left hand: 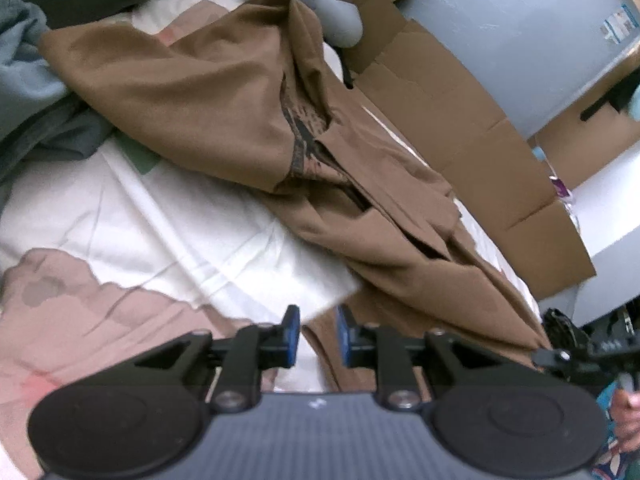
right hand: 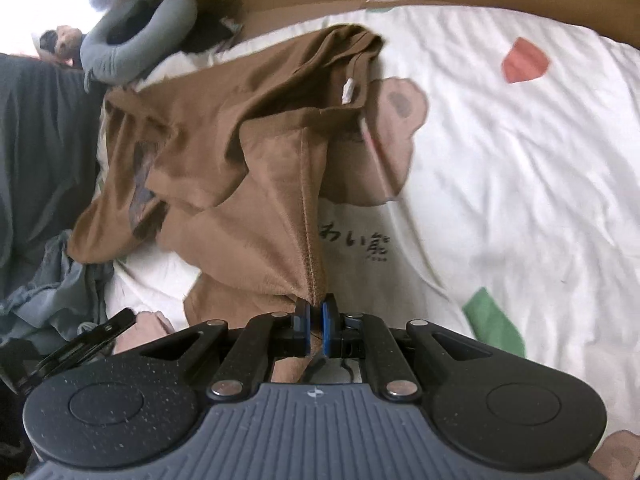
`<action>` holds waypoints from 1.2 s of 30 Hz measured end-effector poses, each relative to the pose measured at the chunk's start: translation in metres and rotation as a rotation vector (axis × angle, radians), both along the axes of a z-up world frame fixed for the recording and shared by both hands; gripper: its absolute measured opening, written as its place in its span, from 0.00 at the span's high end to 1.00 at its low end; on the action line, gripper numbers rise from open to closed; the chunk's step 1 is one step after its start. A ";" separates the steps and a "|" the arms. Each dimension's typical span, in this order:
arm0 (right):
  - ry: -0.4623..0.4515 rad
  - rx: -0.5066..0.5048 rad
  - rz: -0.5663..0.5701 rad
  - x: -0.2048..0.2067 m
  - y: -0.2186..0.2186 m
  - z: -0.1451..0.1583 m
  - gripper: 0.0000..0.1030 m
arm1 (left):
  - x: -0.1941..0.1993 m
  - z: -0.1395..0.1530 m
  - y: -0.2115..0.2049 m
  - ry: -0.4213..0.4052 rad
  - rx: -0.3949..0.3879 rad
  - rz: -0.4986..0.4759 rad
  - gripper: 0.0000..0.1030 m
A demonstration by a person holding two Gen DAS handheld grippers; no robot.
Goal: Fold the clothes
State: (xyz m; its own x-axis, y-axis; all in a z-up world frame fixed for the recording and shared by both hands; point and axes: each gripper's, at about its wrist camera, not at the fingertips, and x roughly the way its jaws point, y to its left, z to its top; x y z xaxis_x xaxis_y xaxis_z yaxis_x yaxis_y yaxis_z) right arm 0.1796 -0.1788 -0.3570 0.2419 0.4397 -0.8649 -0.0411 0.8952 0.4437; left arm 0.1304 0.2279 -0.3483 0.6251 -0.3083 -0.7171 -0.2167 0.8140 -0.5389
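Observation:
A brown T-shirt (left hand: 224, 92) with a dark print lies crumpled across a white bedsheet (left hand: 172, 224) with bear pictures. My left gripper (left hand: 318, 334) hangs open just above the sheet, its blue pads apart, with a strip of the shirt's edge below the gap. In the right wrist view the same brown T-shirt (right hand: 248, 168) is pulled up into a taut fold along a stitched seam. My right gripper (right hand: 315, 312) is shut on that seam, lifting it off the bedsheet (right hand: 520, 160). A white label shows near the shirt's far edge.
Blue-grey clothes (left hand: 24, 64) and a dark garment (right hand: 36, 152) lie heaped at the left. A flattened cardboard box (left hand: 472, 148) runs along the bed's right side, beside a grey panel (left hand: 516, 36). A grey sleeve (right hand: 136, 44) rests at the far end.

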 end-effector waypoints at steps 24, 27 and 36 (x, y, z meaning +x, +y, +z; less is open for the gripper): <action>-0.137 0.042 -0.108 -0.038 -0.095 0.053 0.97 | 0.042 -0.047 -0.064 0.027 -0.064 -0.107 0.51; -0.135 0.038 -0.107 -0.045 -0.098 0.056 0.97 | 0.046 -0.051 -0.062 0.007 -0.097 -0.085 0.51; -0.133 0.029 -0.132 -0.051 -0.109 0.053 0.97 | 0.049 -0.049 -0.016 -0.077 -0.244 0.049 0.33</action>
